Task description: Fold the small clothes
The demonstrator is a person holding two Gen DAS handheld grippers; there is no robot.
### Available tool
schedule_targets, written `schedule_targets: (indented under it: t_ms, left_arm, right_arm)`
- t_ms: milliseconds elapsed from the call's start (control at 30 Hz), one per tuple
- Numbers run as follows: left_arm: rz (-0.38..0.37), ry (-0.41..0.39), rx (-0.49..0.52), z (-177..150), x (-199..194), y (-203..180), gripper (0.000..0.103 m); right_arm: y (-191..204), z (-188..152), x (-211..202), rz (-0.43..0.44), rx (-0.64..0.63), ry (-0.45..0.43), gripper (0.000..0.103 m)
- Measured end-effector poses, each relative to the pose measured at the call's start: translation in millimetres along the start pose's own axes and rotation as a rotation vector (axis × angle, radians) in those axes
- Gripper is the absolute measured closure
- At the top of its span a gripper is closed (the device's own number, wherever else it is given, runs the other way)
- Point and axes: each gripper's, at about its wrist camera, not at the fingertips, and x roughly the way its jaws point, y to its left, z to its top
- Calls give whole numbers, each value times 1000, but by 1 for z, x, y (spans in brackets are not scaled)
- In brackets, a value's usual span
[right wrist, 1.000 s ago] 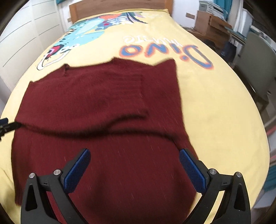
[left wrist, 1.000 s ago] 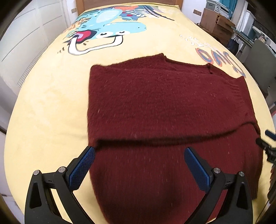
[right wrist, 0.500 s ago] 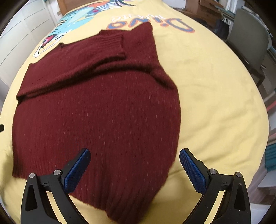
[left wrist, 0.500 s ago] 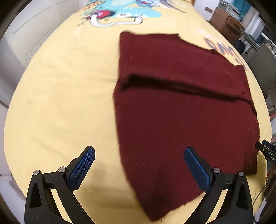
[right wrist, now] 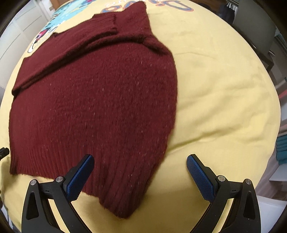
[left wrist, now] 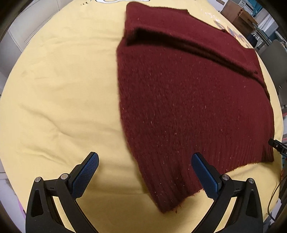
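Note:
A dark red knit sweater (left wrist: 188,93) lies flat on the yellow bed cover (left wrist: 59,93), its sleeves folded across the upper body. My left gripper (left wrist: 145,172) is open and empty, hovering over the sweater's near left hem corner. In the right wrist view the sweater (right wrist: 93,100) fills the left and middle. My right gripper (right wrist: 140,172) is open and empty over the near right hem corner. A sleeve cuff (right wrist: 105,23) lies folded near the collar.
The bed cover (right wrist: 224,86) carries a cartoon dinosaur print (right wrist: 46,26) at the far end. A grey chair (right wrist: 254,26) and cardboard boxes (left wrist: 238,14) stand to the right of the bed. White cabinet doors (left wrist: 23,23) line the left.
Both grippers have pulled back toward the near edge of the bed, from over the sweater's middle to its hem corners. The sweater has not moved.

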Motion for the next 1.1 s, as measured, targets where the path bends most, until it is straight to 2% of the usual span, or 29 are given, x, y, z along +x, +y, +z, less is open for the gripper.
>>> schedule_targets:
  t_ms: [300, 467, 567, 667, 867, 933, 967, 1000, 1033, 1100]
  left_arm:
    - [-17, 84, -45, -5, 26, 5, 1]
    - [1, 106, -25, -7, 34, 3, 1]
    - [-19, 118, -32, -4, 35, -4, 1]
    - [-73, 114, -38, 3, 36, -16, 1]
    - [-76, 128, -12, 5, 41, -21, 5]
    - [-73, 133, -4, 7, 42, -22, 11]
    - [-75, 133, -1, 8, 42, -21, 20]
    - [-93, 128, -2, 10, 41, -21, 30]
    - [-107, 128, -4, 12, 41, -19, 35]
    - [-124, 138, 6, 15, 41, -21, 53]
  right_arm:
    - [15, -8, 15, 20, -36, 63, 0]
    - [20, -8, 26, 49, -45, 104, 0]
    - [19, -9, 31, 61, -52, 121, 0]
    - [19, -9, 32, 63, -49, 132, 0]
    - [5, -9, 30, 90, -3, 139, 4]
    - [-7, -8, 26, 84, 6, 142, 15]
    - [-9, -9, 25, 86, 9, 144, 18]
    - [-9, -9, 25, 89, 10, 148, 32]
    - [-5, -6, 26, 92, 11, 156, 46]
    - [-12, -9, 26, 123, 20, 172, 56]
